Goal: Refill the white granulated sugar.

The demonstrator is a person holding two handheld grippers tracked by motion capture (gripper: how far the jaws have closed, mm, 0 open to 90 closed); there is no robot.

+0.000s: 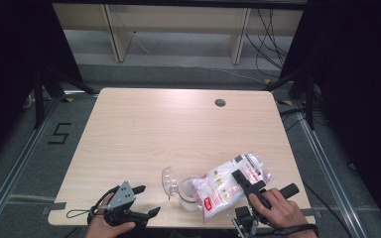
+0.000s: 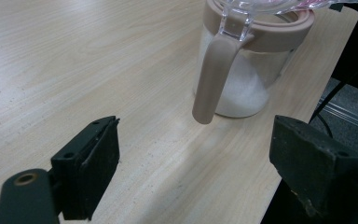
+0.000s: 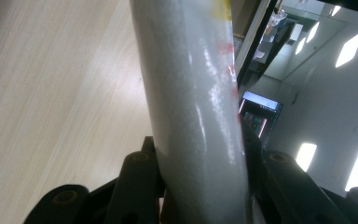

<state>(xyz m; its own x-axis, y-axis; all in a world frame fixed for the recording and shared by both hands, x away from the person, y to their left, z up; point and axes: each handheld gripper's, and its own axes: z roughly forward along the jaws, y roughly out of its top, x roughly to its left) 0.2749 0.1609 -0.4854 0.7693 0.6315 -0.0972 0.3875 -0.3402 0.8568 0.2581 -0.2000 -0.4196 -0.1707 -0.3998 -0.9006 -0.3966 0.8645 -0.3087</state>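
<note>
While the bag (image 1: pixel 230 184) slants lengthwise, mouth down over the jar (image 1: pixel 188 194), the right gripper (image 1: pixel 250 187) clamps it; the left gripper (image 1: pixel 146 201) rests wide apart.

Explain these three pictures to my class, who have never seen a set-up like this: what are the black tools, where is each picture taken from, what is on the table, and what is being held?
No robot arm here: a person holds a hand-held gripper in each hand, each with two black fingers. The high view looks down from above the person's side of the wooden table.

The left gripper rests near the table's front edge. Its own camera looks along its fingers, which stand wide apart with nothing between them, toward a clear jar with a pinkish rim and handle and its lid flipped up. There is white powder inside.

The right gripper is shut on a plastic bag of white grains, printed in red and yellow, tilted with its lower end at the jar's mouth. Its camera shows the bag squeezed between the fingers.
</note>
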